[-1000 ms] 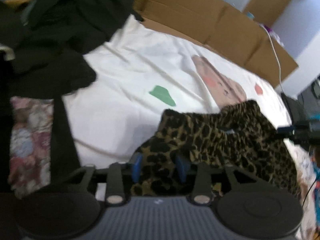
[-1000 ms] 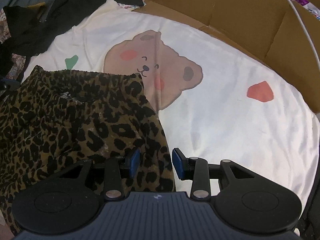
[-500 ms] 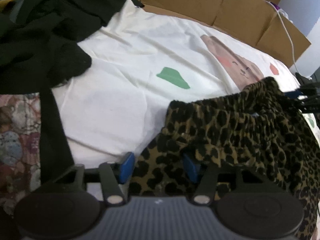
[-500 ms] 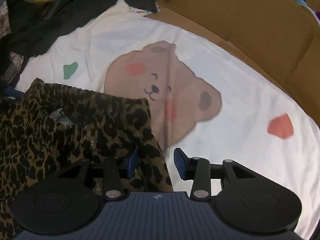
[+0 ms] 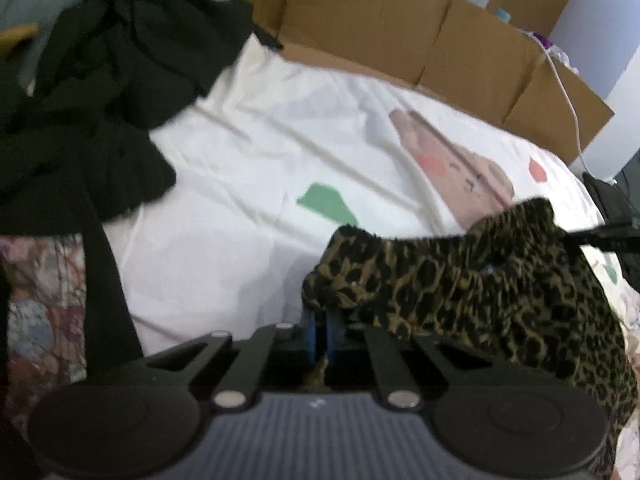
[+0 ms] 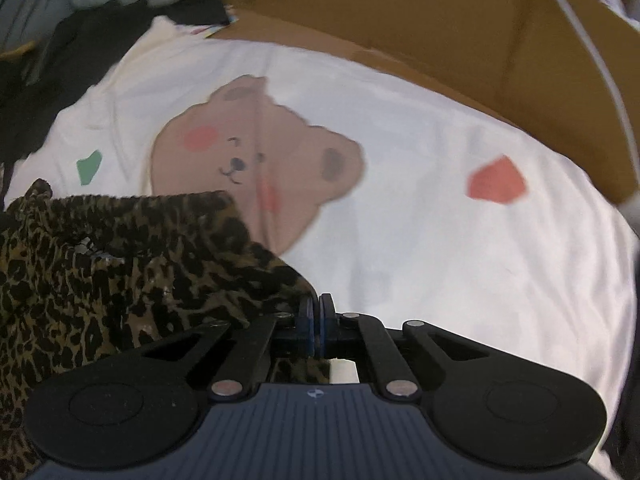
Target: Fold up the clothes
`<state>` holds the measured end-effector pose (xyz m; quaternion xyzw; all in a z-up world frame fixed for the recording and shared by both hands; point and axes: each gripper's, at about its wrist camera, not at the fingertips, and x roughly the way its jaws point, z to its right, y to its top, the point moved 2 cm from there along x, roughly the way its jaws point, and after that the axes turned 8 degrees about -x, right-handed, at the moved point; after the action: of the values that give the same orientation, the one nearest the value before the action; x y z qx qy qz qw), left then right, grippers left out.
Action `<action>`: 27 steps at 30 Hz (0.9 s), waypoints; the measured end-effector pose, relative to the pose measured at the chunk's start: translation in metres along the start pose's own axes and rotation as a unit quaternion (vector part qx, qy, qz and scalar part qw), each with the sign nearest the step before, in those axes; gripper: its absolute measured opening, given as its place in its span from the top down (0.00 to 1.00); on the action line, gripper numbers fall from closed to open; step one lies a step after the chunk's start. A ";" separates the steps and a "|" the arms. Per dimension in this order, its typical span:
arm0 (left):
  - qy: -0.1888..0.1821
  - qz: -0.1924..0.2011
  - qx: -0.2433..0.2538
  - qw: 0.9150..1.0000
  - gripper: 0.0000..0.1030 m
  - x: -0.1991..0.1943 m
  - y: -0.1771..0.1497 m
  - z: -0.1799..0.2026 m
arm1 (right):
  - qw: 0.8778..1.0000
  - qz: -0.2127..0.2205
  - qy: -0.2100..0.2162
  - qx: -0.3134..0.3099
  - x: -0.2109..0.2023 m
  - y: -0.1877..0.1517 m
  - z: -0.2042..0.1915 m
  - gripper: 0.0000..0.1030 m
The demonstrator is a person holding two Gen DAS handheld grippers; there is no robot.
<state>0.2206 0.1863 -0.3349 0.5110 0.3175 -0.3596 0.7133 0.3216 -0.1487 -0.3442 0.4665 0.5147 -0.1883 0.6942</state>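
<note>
A leopard-print garment lies bunched on a white sheet with a bear print. My left gripper is shut on the garment's left corner, with cloth pinched between its blue pads. In the right wrist view the same garment spreads to the left, and my right gripper is shut on its right corner. The garment's elastic edge stretches between the two grippers. The right gripper's black body shows at the far right of the left wrist view.
A pile of black clothes lies at the left on the sheet. Flattened cardboard lines the far edge of the bed, with a white cable over it. A floral cover shows at the left.
Both grippers have gone from open to shut on the leopard-print garment's corners. The garment's top edge is now lifted and pulled between them.
</note>
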 end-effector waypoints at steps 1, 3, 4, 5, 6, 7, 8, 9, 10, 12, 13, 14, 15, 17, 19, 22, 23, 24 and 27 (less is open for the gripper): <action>0.000 0.004 0.002 1.000 0.95 -0.003 0.002 0.006 | 1.000 -0.001 -0.004 0.010 -0.007 -0.003 0.002 1.00; -0.002 0.010 0.008 1.000 0.95 -0.008 0.008 0.018 | 1.000 0.002 -0.009 0.023 -0.026 -0.007 0.008 1.00; -0.005 0.011 0.012 1.000 0.95 -0.011 0.011 0.025 | 0.999 0.003 -0.012 0.030 -0.035 -0.008 0.011 1.00; -0.009 0.013 0.016 1.000 0.95 -0.014 0.014 0.032 | 0.999 0.008 -0.013 0.038 -0.046 -0.010 0.014 1.00; -0.013 0.016 0.020 1.000 0.95 -0.017 0.018 0.038 | 0.999 0.013 -0.013 0.046 -0.057 -0.011 0.018 1.00; -0.017 0.019 0.026 0.999 0.95 -0.021 0.022 0.045 | 0.999 0.018 -0.020 0.047 -0.067 -0.012 0.023 1.00; -0.021 0.023 0.030 0.999 0.95 -0.024 0.026 0.052 | 0.998 0.023 -0.027 0.049 -0.076 -0.013 0.028 1.00; -0.024 0.027 0.032 0.999 0.95 -0.026 0.030 0.059 | 0.998 0.026 -0.036 0.053 -0.085 -0.016 0.032 1.00; -0.025 0.030 0.036 0.999 0.95 -0.027 0.034 0.065 | 0.996 0.030 -0.051 0.059 -0.092 -0.018 0.037 1.00; -0.029 0.034 0.040 0.998 0.95 -0.027 0.041 0.076 | 0.993 0.039 -0.071 0.082 -0.105 -0.023 0.054 1.00; -0.030 0.035 0.044 0.998 0.95 -0.026 0.044 0.082 | 0.992 0.043 -0.074 0.097 -0.110 -0.025 0.064 1.00; -0.029 0.035 0.048 0.998 0.95 -0.024 0.046 0.086 | 0.990 0.046 -0.076 0.111 -0.114 -0.028 0.073 1.00; -0.027 0.033 0.052 0.998 0.95 -0.021 0.048 0.089 | 0.989 0.050 -0.069 0.120 -0.115 -0.031 0.079 1.00; -0.020 0.028 0.060 0.998 0.95 -0.014 0.051 0.094 | 0.988 0.060 -0.048 0.134 -0.114 -0.037 0.087 1.00; -0.010 0.022 0.057 0.998 0.95 -0.007 0.053 0.091 | 0.988 0.061 -0.029 0.138 -0.107 -0.042 0.087 1.00; 0.005 0.018 0.049 0.999 0.95 0.001 0.055 0.080 | 0.991 0.057 -0.001 0.119 -0.089 -0.044 0.074 0.99; 0.010 0.017 0.048 0.999 0.95 0.003 0.055 0.075 | 0.992 0.056 0.005 0.113 -0.082 -0.044 0.070 0.99; 0.013 0.015 0.047 0.999 0.95 0.005 0.055 0.070 | 0.992 0.055 0.014 0.109 -0.076 -0.044 0.066 0.98; 0.018 0.009 0.046 0.999 0.95 0.014 0.054 0.058 | 0.994 0.044 0.034 0.097 -0.059 -0.042 0.054 0.95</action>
<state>0.2780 0.1396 -0.3029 0.5526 0.3087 -0.3586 0.6861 0.2963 -0.2280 -0.3091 0.5599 0.4965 -0.1905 0.6354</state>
